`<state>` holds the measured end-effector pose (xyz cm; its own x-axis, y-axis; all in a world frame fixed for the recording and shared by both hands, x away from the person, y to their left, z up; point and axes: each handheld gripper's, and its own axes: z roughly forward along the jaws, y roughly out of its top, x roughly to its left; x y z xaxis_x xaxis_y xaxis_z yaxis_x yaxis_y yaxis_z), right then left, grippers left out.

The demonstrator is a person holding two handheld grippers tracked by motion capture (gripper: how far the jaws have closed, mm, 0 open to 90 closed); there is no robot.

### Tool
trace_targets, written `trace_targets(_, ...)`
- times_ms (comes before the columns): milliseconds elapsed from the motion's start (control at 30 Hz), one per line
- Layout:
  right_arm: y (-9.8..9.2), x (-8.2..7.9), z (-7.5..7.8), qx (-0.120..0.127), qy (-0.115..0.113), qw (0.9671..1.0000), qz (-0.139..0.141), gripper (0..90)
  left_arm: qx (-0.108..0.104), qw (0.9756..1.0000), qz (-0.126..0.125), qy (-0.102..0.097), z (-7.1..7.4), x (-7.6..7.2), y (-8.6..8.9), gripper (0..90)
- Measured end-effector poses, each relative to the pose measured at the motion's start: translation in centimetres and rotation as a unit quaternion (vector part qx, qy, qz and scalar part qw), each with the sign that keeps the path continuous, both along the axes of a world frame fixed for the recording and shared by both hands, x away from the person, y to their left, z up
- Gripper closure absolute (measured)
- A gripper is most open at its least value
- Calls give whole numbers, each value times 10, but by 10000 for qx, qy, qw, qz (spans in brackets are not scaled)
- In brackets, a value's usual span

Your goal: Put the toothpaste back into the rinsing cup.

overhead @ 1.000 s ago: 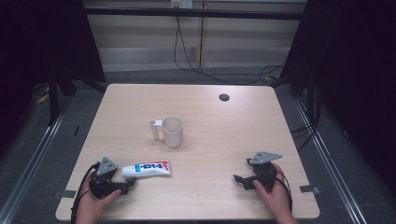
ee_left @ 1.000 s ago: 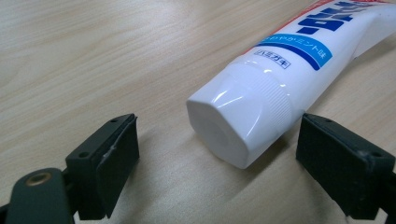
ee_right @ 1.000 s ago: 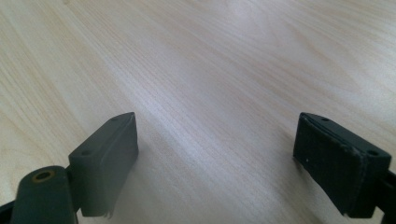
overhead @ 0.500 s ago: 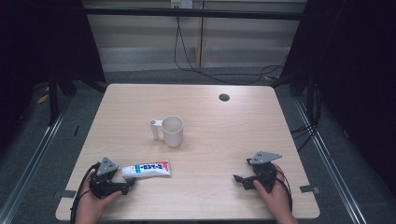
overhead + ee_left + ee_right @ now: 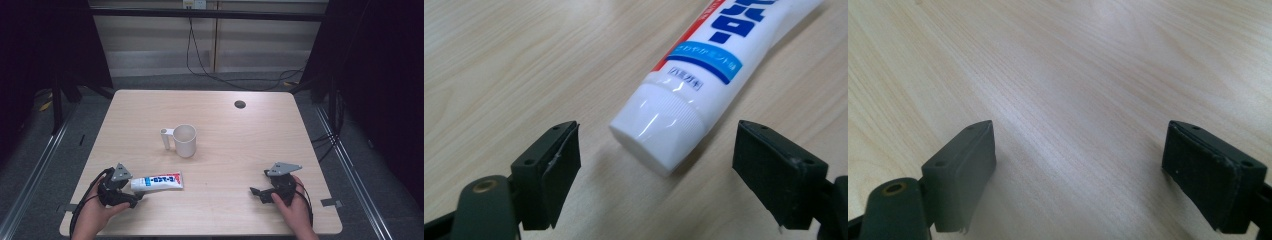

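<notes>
A white toothpaste tube [image 5: 159, 181] with blue lettering lies flat near the table's front left, its cap pointing left. My left gripper [image 5: 135, 190] sits at that cap end. In the left gripper view the ribbed white cap [image 5: 659, 135] lies between the two black jaws with a gap on each side. My left gripper [image 5: 659, 145] is open, and its jaws have just been closing a little around the cap without touching it. At the front right my right gripper [image 5: 256, 192] rests low over the wood, held by a hand. My right gripper [image 5: 1078, 145] is open with nothing between its jaws.
A white mug [image 5: 185, 140] stands upright in the middle of the wooden table [image 5: 250, 130], its handle to the left. A dark round hole [image 5: 240, 104] sits near the far edge. Dark floor and cables lie beyond the table.
The left gripper has shifted slightly up and toward the tube's cap. The tube, the mug and the right gripper have not moved.
</notes>
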<state>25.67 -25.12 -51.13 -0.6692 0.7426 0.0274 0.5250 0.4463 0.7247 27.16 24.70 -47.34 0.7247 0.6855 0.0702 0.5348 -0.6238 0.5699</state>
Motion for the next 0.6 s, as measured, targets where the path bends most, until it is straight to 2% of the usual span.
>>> trace_targets(100,0,0,0,0,-1,10000,0,137,33,10000,-40,38,2,1,-3,196)
trace_targets(167,0,0,0,0,0,10000,0,137,126,9998,-119,42,6,4,-6,196)
trace_targets(467,0,0,0,0,0,10000,0,137,194,9992,-338,61,16,13,-20,199)
trace_targets(600,0,0,0,-1,0,10000,1,137,272,9985,-455,134,18,17,-28,199)
